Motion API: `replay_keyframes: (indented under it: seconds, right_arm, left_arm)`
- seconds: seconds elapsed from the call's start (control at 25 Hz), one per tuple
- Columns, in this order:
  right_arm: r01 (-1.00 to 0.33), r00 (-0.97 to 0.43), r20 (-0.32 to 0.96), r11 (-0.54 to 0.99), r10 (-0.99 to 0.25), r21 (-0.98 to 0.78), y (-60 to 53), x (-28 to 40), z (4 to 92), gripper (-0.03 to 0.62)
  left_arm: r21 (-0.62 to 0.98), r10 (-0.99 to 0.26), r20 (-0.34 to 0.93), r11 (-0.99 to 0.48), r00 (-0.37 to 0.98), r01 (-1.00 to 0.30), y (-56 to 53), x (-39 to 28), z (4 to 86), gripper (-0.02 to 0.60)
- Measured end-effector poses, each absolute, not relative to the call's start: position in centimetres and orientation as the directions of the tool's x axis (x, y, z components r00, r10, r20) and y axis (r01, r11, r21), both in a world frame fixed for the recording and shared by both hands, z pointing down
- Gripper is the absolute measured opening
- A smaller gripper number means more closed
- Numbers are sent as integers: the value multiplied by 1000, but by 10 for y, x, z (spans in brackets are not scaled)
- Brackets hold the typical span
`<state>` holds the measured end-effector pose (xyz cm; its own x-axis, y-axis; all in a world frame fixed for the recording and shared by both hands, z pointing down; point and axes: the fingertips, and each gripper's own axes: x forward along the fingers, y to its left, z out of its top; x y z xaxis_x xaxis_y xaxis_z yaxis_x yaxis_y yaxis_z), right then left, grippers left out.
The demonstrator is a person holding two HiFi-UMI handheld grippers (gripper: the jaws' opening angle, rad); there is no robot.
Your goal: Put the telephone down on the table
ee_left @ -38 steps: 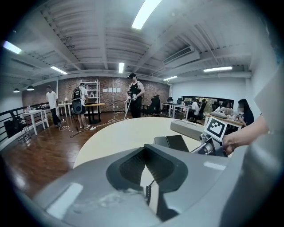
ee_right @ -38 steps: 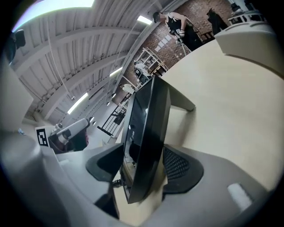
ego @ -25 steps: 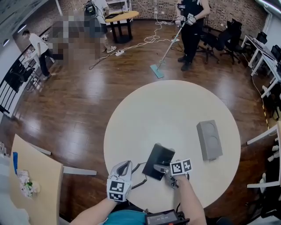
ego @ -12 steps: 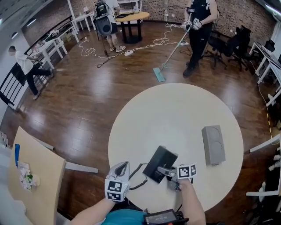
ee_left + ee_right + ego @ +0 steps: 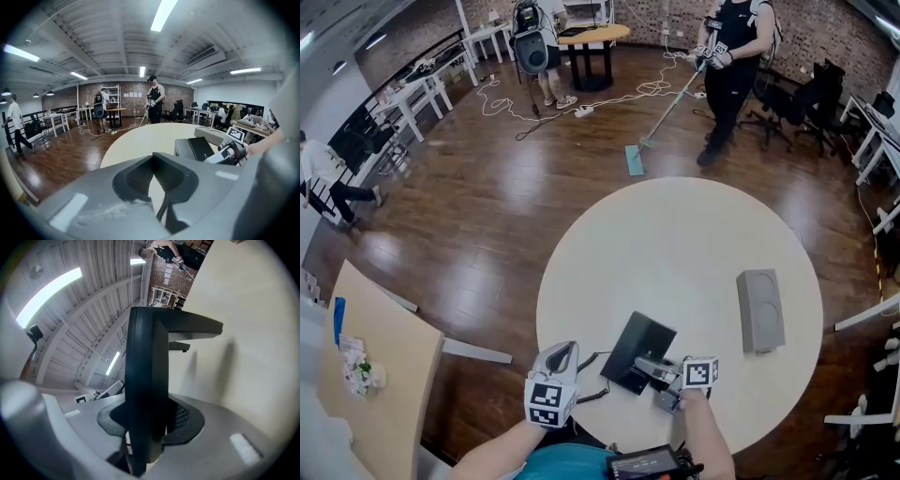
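1. Telephone: black flat slab on the near part of the round white surface, close to that surface's near edge, long side angled up-right in the head view; can't tell if its underside lies fully on the surface or is tipped up
2. Right tongs: at the telephone's near right corner, clamped on its edge; the right gripper view shows the black slab edge-on between both pads and filling the gap; these tongs have just been closing, with the telephone between them
3. Marker cube of the right tongs sits just right of the telephone's near corner
4. Coiled cord: black, leaves the telephone's near left side and curls toward the surface's near edge
5. Left tongs: left of the telephone, on the other side of the cord, not touching the telephone; tips look drawn together with nothing gripped; in the left gripper view the cord shows through the slit behind the tips
6. Grey box: flat and rectangular, lying on the surface well right of the telephone, apart from it
7. Wooden tabletop: far left of the telephone, off the round surface
8. Person with a mop: standing on the wood floor far beyond the telephone, mop head on the floor
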<state>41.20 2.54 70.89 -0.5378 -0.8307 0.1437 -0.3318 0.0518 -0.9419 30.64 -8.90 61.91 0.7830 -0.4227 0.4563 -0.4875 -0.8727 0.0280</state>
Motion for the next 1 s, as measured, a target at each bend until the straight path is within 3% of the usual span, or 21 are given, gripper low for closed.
replay_keyframes:
  seconds: [1.0]
  right_arm:
    - [-332, -576, 30, 201, -817, -922, 24, 406, 552, 149]
  left_arm:
    - [-75, -492, 272, -868, 827, -492, -92, 283, 551, 14]
